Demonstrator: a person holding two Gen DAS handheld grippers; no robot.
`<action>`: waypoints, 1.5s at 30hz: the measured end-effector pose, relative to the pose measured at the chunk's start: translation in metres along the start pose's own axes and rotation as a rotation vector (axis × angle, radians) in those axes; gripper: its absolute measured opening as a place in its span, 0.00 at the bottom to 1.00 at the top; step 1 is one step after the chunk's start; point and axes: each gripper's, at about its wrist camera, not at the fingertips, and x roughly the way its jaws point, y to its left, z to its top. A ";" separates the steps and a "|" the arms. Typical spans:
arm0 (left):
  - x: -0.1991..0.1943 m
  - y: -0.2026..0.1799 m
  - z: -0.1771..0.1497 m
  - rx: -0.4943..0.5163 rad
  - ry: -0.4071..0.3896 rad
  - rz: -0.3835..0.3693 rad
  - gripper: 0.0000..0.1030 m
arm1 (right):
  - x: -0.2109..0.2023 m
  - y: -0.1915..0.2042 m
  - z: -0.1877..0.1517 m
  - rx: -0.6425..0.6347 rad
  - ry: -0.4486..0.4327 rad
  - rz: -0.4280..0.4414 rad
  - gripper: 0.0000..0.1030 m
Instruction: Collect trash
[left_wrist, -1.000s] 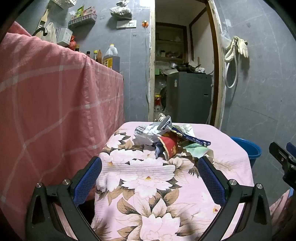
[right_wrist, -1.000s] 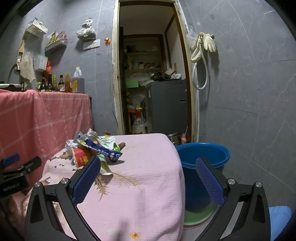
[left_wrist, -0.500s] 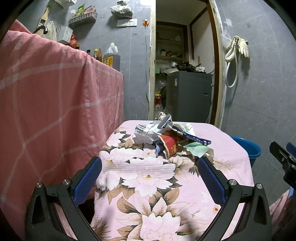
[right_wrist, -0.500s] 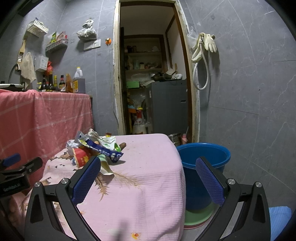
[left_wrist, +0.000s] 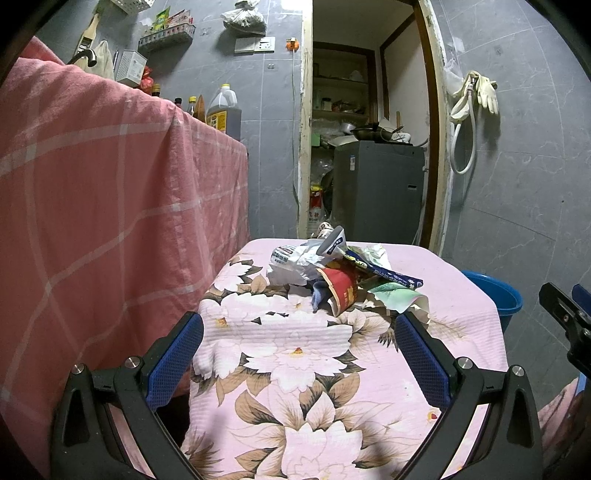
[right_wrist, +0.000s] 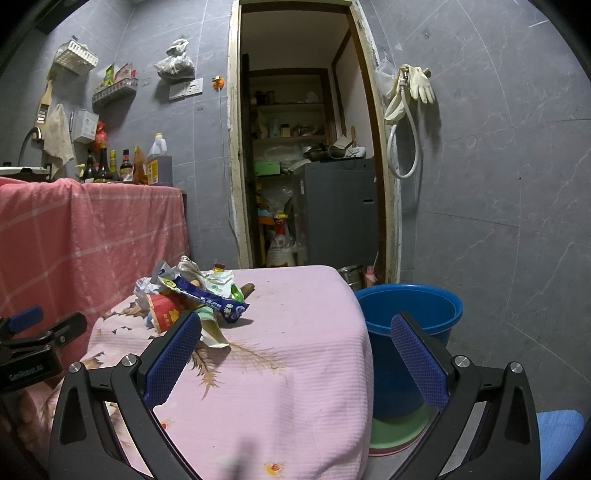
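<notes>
Trash pile (left_wrist: 340, 273) lies ahead of both wide-apart, empty grippers, left (left_wrist: 299, 354) and right (right_wrist: 295, 354).

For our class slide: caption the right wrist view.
Open right gripper faces a trash pile on a pink-clothed table, blue bucket alongside.

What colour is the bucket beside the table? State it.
Blue. The bucket shows best in the right wrist view.

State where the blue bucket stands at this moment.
In the right wrist view the blue bucket stands on the floor at the right side of the pink-clothed table, below the doorway's right post.
</notes>
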 end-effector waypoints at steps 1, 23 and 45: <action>0.001 0.000 0.000 0.000 0.000 0.000 0.99 | 0.000 0.000 0.000 0.000 0.000 0.001 1.00; 0.008 0.004 -0.005 -0.006 0.003 0.000 0.99 | 0.000 0.001 -0.001 0.000 0.000 0.010 1.00; 0.008 0.003 -0.005 -0.006 0.003 -0.001 0.99 | 0.001 0.001 -0.002 0.001 0.006 0.011 1.00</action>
